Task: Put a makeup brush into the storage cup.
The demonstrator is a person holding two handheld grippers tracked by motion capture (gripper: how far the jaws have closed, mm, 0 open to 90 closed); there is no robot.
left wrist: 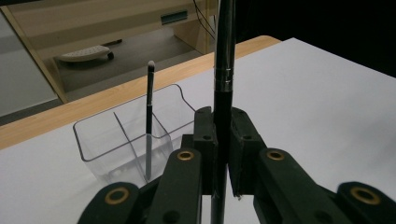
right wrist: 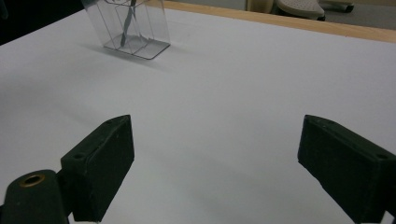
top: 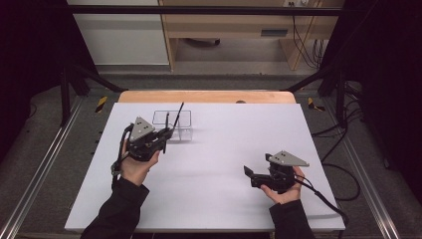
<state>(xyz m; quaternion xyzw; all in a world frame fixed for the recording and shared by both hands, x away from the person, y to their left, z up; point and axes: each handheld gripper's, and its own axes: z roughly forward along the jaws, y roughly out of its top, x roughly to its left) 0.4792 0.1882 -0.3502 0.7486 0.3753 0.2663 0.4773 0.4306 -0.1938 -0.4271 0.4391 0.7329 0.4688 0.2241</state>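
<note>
From the high view, the left tool (top: 166, 134) sat toward the counter's (top: 209, 199) far left, its jaws clamped on a thin black brush (top: 177, 115) that slanted up over a clear divided organizer (top: 185, 119). The organizer stood near the far edge, left of centre. The right tool (top: 250, 175) hovered toward the near right corner, jaws pointing left, with broad bare white surface between the two tools.

In the left gripper view, the left tool (left wrist: 220, 140) was closed tight on the black brush (left wrist: 223, 70), which rose upright between the jaws. Just beyond, the organizer (left wrist: 93, 135) held a second brush (left wrist: 149, 121) standing in a compartment.

In the right gripper view, the right tool (right wrist: 215, 154) stood wide apart, gripping nothing, bare counter (right wrist: 243, 84) ahead. The organizer (right wrist: 140, 28) lay well apart toward the far edge.
</note>
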